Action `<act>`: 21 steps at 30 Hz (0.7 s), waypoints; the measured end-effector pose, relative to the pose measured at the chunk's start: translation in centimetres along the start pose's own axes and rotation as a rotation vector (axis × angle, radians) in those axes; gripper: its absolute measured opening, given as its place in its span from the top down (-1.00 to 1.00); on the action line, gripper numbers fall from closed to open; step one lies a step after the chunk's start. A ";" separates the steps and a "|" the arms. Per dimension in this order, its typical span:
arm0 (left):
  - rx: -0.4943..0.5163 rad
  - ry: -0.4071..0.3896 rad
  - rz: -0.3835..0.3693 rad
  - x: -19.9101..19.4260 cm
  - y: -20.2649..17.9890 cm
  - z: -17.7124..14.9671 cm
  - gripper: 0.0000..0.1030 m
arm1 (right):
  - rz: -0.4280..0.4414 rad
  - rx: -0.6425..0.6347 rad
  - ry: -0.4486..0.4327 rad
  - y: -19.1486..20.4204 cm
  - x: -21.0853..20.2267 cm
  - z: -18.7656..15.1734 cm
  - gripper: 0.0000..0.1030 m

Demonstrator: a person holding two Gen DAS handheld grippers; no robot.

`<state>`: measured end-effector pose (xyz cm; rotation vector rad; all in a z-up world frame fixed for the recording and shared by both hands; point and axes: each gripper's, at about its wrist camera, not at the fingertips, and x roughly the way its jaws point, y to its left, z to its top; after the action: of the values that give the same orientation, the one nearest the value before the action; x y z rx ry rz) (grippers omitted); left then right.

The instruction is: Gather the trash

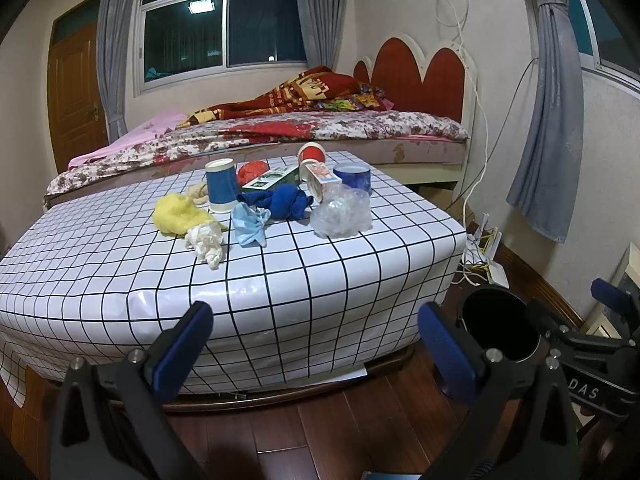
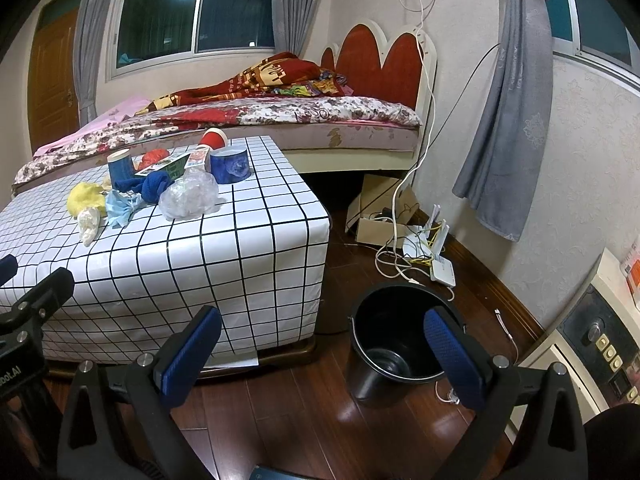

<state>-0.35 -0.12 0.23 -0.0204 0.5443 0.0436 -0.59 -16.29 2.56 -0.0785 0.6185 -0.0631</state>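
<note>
Trash heaped on the checked worktop, bucket waiting on the floor

Litter sits in a cluster toward the far side of the worktop [image 1: 280, 280], which wears a white cloth with a black grid. In the heap: a yellow wad [image 1: 176, 214], a crumpled white tissue [image 1: 206, 242], a blue face mask [image 1: 250, 226], a dark blue cloth [image 1: 286, 200], a clear plastic bag [image 1: 342, 212], an upturned blue paper cup [image 1: 221, 191], a second blue cup [image 1: 353, 177], a red-and-white cup on its side [image 1: 313, 153] and a flat green-and-white carton [image 1: 272, 180]. A black bucket [image 2: 394, 344] stands empty on the wooden floor, just beside the worktop's right corner. The left hand-held gripper [image 1: 316, 344] hangs before the worktop's near edge, jaws spread wide, nothing between them. The right hand-held gripper [image 2: 326, 354] hovers near the bucket, likewise wide and empty. A bed [image 1: 320, 128] lies behind.
</note>
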 end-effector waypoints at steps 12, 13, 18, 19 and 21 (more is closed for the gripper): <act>0.006 0.004 0.000 0.1 -0.4 0.0 -0.99 | -0.002 0.001 0.002 0.1 0.1 0.0 -0.99; 0.006 0.003 -0.001 0.1 -0.4 0.0 -0.99 | 0.000 0.003 0.002 0.1 0.1 0.0 -0.98; 0.005 0.005 -0.001 0.1 -0.4 0.0 -0.99 | -0.001 0.003 0.001 0.0 0.1 0.0 -0.99; 0.006 0.005 0.000 0.1 -0.5 0.0 -0.99 | -0.001 0.002 0.001 0.1 0.1 0.0 -0.99; 0.007 0.005 0.000 0.1 -0.6 0.0 -0.99 | -0.001 0.000 0.002 0.0 0.1 0.0 -0.99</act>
<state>-0.19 -0.68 0.19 -0.0140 0.5495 0.0415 -0.50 -16.28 2.53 -0.0787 0.6206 -0.0645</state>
